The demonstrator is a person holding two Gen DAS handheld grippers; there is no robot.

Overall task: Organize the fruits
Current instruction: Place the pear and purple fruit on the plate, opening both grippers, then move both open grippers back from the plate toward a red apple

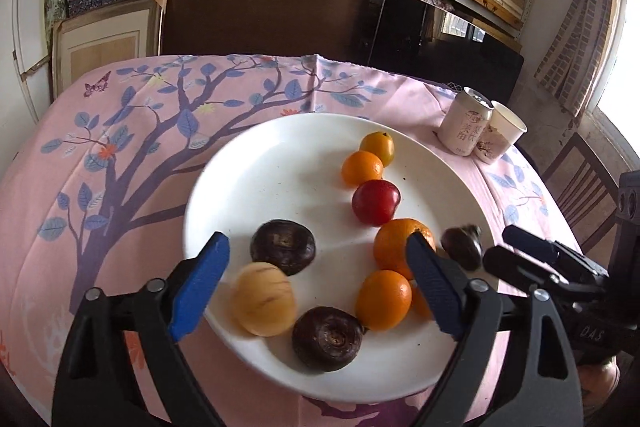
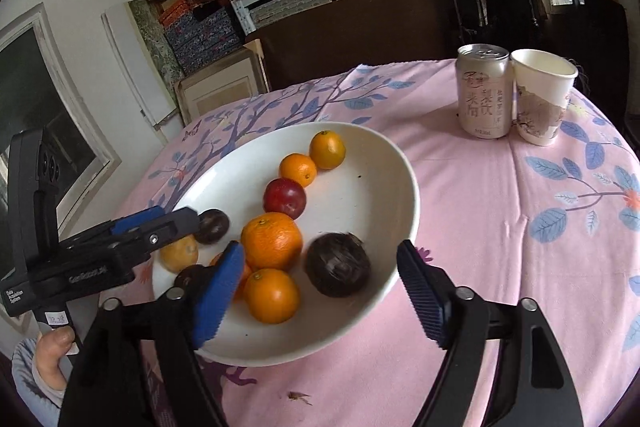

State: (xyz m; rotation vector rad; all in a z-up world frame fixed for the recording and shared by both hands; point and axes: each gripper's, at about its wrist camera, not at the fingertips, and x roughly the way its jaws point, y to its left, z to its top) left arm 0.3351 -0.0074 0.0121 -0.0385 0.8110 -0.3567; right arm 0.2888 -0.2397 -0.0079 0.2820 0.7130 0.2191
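Observation:
A white plate point(image 1: 280, 147) holds several fruits: oranges point(image 1: 383, 299), a red plum point(image 1: 375, 202), dark brown round fruits point(image 1: 283, 246) and a tan fruit point(image 1: 264, 305), blurred. My left gripper point(image 1: 318, 287) is open and empty over the plate's near side. In the right wrist view my right gripper point(image 2: 320, 301) is open and empty above the plate point(image 2: 360, 311), with a blurred dark fruit point(image 2: 338, 264) between its fingers. The left gripper point(image 2: 160, 223) shows at the plate's left side. The right gripper point(image 1: 520, 251) shows at the right.
A drink can point(image 2: 485, 91) and a paper cup point(image 2: 542, 97) stand at the far right of the pink floral tablecloth point(image 2: 500, 227). Shelves of boxes and a dark board stand behind the table. A wooden chair point(image 1: 580, 187) is at the right.

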